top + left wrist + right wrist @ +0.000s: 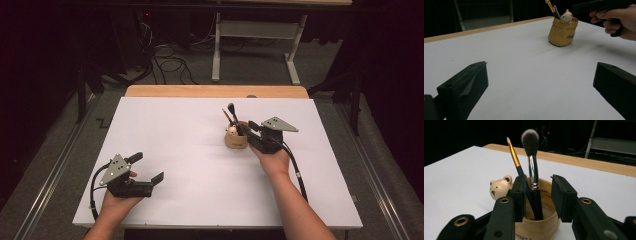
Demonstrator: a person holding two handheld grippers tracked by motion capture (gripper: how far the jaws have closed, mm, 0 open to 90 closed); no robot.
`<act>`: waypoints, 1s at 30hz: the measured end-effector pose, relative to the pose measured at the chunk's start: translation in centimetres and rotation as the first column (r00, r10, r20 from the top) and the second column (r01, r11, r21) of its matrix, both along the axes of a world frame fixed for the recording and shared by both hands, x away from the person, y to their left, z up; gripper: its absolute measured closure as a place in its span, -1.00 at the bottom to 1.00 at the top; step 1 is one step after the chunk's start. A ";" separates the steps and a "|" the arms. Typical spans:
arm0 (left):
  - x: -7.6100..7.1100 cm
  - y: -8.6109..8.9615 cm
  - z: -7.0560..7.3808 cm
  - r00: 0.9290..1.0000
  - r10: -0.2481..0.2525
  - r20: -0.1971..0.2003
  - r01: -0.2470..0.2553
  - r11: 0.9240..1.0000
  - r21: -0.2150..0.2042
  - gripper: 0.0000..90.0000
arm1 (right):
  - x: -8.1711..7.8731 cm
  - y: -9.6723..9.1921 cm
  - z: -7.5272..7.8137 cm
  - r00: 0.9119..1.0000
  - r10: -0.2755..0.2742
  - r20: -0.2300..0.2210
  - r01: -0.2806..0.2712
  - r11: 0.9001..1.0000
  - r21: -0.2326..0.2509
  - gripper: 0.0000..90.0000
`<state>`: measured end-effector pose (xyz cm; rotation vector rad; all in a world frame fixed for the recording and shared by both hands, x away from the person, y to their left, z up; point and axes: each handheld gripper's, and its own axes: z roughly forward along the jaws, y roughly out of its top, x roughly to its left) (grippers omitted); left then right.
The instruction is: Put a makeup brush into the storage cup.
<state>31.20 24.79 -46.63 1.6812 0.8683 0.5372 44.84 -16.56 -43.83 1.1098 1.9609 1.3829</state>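
Right gripper (537,192) center frame, jaws slightly apart around black-handled fluffy makeup brush (533,173) standing in tan bear-faced holder cup (541,225), not pinching. Left gripper (150,167) lower left, jaws wide, empty.

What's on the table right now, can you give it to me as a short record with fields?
holder: tan cup with a bear figure, upright on the white table
contents: fluffy makeup brush, thin gold-handled brush
right gripper: at the cup, brush handle between jaws, gap at one pad
left gripper: open, empty, apart from the cup

Two brushes (534,180) in cup (236,139)
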 end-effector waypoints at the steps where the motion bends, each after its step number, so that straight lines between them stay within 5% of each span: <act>1: 0.0 0.0 0.0 1.000 0.000 0.000 0.000 1.000 0.001 -0.99 | 0.0 0.0 0.0 1.000 0.002 0.000 -0.002 1.000 0.001 0.47; 10: 0.0 0.0 0.0 1.000 -0.002 -0.002 0.002 1.000 0.002 -0.99 | -0.6 -0.1 0.3 1.000 0.014 -0.006 -0.014 1.000 -0.002 0.43; 21: 0.0 -0.2 0.0 1.000 -0.005 -0.007 0.005 1.000 0.005 -0.99 | -2.8 -0.8 0.4 0.999 0.024 0.022 -0.024 1.000 0.004 0.04; 30: 0.0 -0.2 -0.1 1.000 -0.005 -0.009 0.005 1.000 0.000 -0.99 | -4.2 -1.2 0.3 0.998 0.054 0.024 -0.054 0.999 -0.006 -0.09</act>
